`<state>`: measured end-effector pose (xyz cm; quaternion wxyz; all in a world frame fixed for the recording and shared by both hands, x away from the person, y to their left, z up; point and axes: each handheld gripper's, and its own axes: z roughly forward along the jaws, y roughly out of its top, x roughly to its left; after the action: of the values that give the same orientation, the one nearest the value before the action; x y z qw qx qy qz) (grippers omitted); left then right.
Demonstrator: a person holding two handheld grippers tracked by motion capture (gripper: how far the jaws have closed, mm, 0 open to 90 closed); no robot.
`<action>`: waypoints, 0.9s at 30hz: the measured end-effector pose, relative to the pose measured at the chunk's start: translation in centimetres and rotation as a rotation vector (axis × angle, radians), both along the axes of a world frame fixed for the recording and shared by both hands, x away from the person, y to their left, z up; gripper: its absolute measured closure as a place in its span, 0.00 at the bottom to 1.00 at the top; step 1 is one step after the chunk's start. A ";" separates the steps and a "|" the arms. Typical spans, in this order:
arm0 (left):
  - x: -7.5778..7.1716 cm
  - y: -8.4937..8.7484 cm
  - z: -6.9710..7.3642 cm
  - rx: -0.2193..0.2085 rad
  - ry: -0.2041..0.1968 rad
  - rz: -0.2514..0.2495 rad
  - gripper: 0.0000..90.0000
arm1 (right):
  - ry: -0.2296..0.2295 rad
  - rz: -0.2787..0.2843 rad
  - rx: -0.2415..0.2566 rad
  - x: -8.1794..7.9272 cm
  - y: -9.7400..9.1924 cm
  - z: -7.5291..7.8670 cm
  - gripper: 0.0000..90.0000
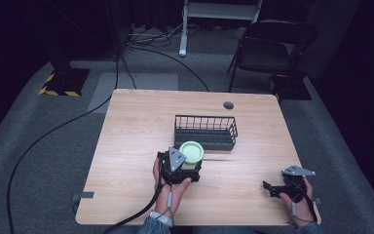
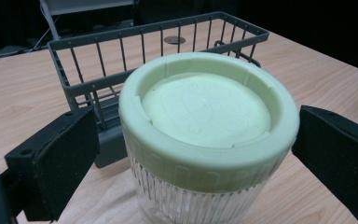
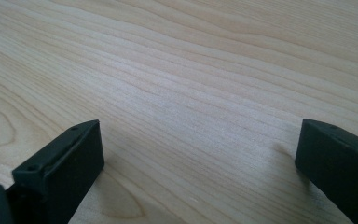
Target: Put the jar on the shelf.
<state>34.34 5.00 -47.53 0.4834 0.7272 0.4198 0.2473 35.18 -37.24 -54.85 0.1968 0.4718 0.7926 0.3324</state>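
A clear ribbed jar with a pale green screw lid [image 1: 191, 152] [image 2: 208, 116] stands upright on the wooden table [image 1: 136, 126], just in front of a dark wire basket [image 1: 205, 117] [image 2: 144, 31]. My left gripper [image 1: 190, 163] [image 2: 198, 140] is open, with one black jaw on each side of the jar at lid height. A small gap shows beside the left jaw, and the right jaw sits close to the lid's edge. My right gripper [image 1: 269, 187] [image 3: 196, 149] is open low over bare wood near the table's front right corner, with nothing between its jaws.
The basket looks empty. A round cable hole [image 1: 228, 105] sits in the table's far right part. A black folding chair [image 1: 268, 48] stands beyond the table, and cables run across the grey floor at left.
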 end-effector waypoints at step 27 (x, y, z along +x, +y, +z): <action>1.4 -1.5 -2.6 0.001 0.082 0.017 0.01 | 0.000 0.004 0.000 0.0 0.0 0.0 0.01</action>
<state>35.77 3.46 -50.13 0.4635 0.7334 0.4452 0.2216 35.16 -37.27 -54.85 0.1962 0.4701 0.7936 0.3327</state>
